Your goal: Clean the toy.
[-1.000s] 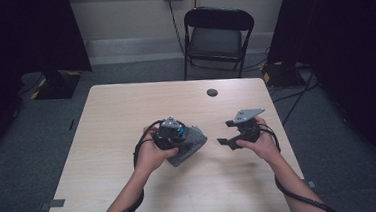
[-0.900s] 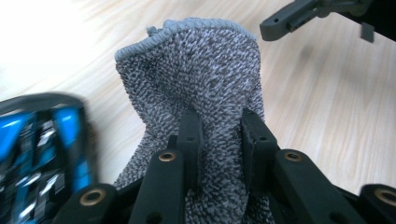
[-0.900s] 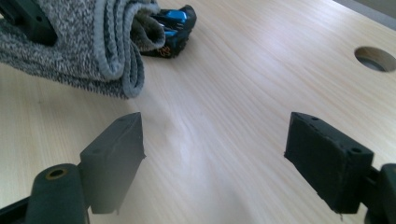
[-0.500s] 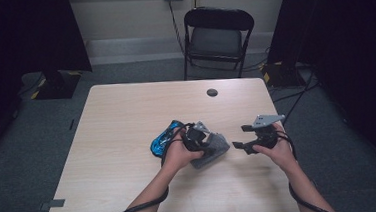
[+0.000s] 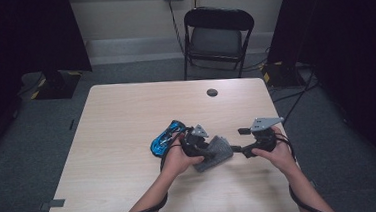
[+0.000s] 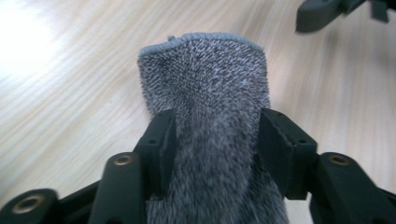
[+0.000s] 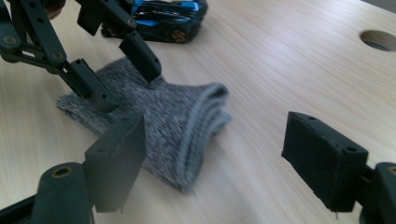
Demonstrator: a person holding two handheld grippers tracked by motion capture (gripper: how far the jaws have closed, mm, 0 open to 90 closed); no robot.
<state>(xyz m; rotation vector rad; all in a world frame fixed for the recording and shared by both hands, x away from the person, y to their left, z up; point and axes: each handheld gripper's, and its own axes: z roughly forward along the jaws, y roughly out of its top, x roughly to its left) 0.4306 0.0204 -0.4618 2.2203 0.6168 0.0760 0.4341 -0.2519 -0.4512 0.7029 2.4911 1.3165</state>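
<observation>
Grey knit sock [image 6: 205,93]: one; blue toy car [image 5: 165,136]: one; tongs: two.

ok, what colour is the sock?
Speckled grey knit, with a plain grey cuff; the sock shows best in the left gripper view.

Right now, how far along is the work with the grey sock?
Done: the grey sock lies flat on the table, beside the blue toy car. In hand: the left gripper has just been opening its fingers, with the sock between them, unpressed. Left: the right gripper is open, facing the sock's cuff without touching it; a grasp there probably comes next.
</observation>
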